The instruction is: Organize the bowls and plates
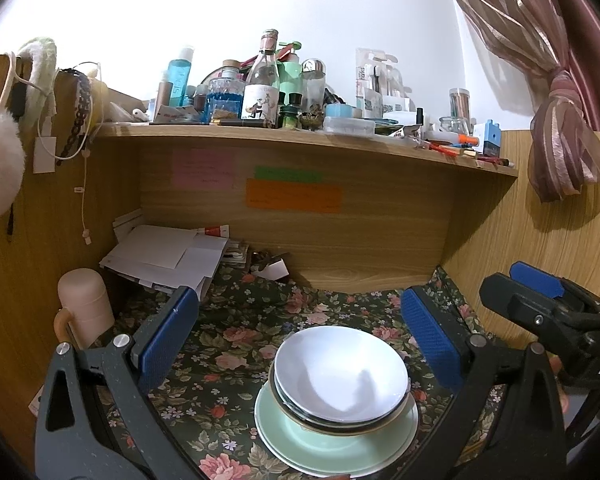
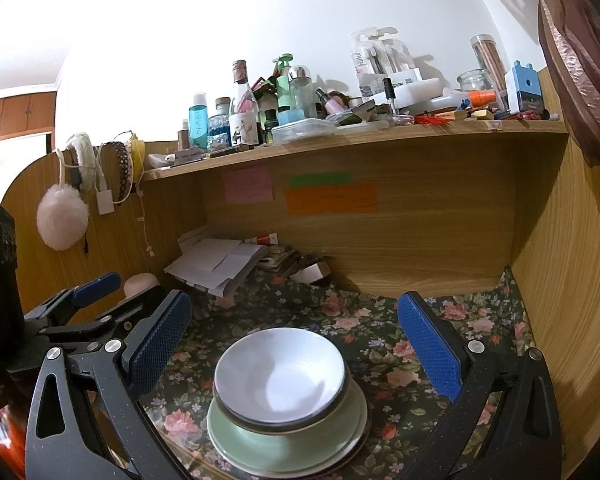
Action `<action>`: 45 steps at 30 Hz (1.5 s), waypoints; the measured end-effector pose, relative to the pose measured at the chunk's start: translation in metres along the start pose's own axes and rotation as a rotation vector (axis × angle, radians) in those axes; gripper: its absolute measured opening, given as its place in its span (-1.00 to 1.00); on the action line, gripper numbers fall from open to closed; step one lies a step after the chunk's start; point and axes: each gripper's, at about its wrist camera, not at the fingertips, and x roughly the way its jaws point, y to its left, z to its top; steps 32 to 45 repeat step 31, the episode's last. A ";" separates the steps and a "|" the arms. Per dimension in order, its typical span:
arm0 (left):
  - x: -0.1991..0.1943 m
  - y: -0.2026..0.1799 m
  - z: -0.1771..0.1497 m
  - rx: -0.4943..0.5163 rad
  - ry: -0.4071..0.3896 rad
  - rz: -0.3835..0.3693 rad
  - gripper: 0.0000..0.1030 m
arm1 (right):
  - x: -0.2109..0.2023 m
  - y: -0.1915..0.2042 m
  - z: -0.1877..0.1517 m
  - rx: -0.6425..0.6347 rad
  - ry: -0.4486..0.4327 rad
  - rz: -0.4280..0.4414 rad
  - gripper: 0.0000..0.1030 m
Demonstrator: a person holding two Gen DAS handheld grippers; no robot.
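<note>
Surface: dark floral cloth [image 1: 236, 312] covering a desk set in a wooden alcove; wood-grain back panel and side walls enclose it
Room: white wall above; pink striped curtain [image 1: 540, 52] tied back at upper right; wooden shelf [image 1: 300, 136] across the alcove, crowded with bottles, jars and small boxes
Back panel: pink note [image 1: 204, 169], green note [image 1: 289, 174] and orange note [image 1: 294, 196] stuck on; their writing is too faint to read
Rear left corner: loose stack of white papers [image 1: 168, 258] on the cloth; a pale cylindrical container [image 1: 85, 304] stands just in front of it
Left wall: white fluffy pom-pom [image 2: 62, 217], cords and headbands hanging from the panel edge
Task item: stack of dishes [image 1: 336, 400] resting on the cloth at front centre; white bowl [image 1: 342, 374] uppermost, nested in dark-rimmed bowls, all seated on pale green plates [image 1: 284, 436] with a white plate edge showing beneath
Left gripper [image 1: 300, 340]: jaws spread wide, blue pads either side of the stack, touching nothing
Right gripper [image 2: 296, 340]: jaws likewise wide apart, straddling the stack from above, holding nothing
Writing: letters "DAS" on the black body of the right gripper in the left wrist view; tall clear bottle [image 1: 263, 88] carries an illustrated label, text unreadable
</note>
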 end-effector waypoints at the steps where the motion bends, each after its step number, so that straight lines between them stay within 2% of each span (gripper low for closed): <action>1: 0.000 0.000 0.000 0.001 0.001 0.000 0.99 | 0.000 0.000 0.000 0.003 0.000 -0.002 1.00; 13: 0.005 0.005 0.002 -0.026 0.014 0.016 0.99 | 0.002 0.005 -0.001 0.006 0.001 -0.016 1.00; 29: 0.007 0.004 0.000 -0.006 0.034 -0.024 0.99 | 0.010 0.006 -0.006 0.023 0.020 -0.017 1.00; 45: 0.009 0.003 0.000 -0.005 0.042 -0.025 0.99 | 0.012 0.006 -0.007 0.029 0.025 -0.018 1.00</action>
